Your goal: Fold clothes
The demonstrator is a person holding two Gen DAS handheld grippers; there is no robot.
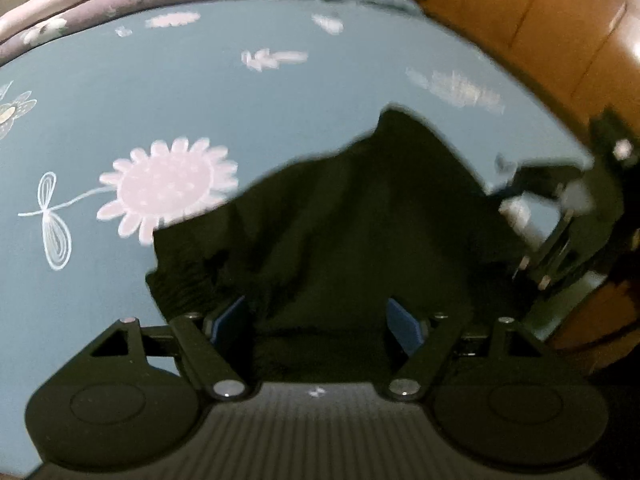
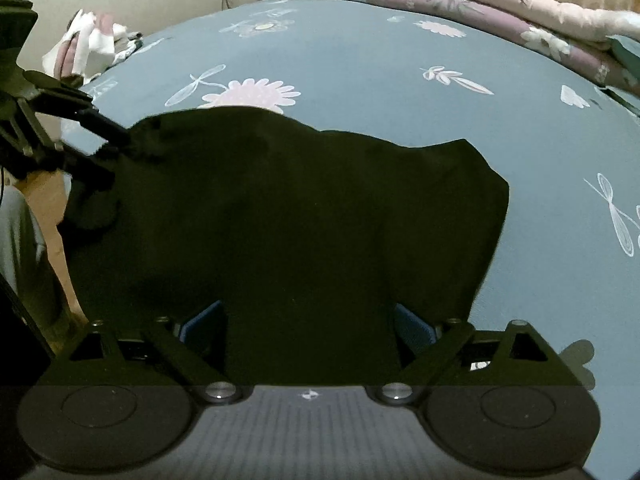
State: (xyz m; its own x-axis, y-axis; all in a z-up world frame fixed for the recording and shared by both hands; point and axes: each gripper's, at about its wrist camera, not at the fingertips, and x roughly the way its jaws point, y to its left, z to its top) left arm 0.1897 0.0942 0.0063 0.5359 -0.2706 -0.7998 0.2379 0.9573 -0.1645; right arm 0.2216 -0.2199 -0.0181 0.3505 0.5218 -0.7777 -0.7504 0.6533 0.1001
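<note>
Lying crumpled on the blue flowered bed sheet, the dark garment spans both views. My left gripper and right gripper stand spread, cloth between unpressed pads.

Left gripper and right gripper both angle downward, jaws apparently spread wide.

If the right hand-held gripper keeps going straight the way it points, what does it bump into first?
Most likely the dark garment. It fills the space right ahead of the right hand-held gripper and between its open fingers. The blue flowered bedsheet lies farther on. How near the cloth is stays hard to judge.
</note>
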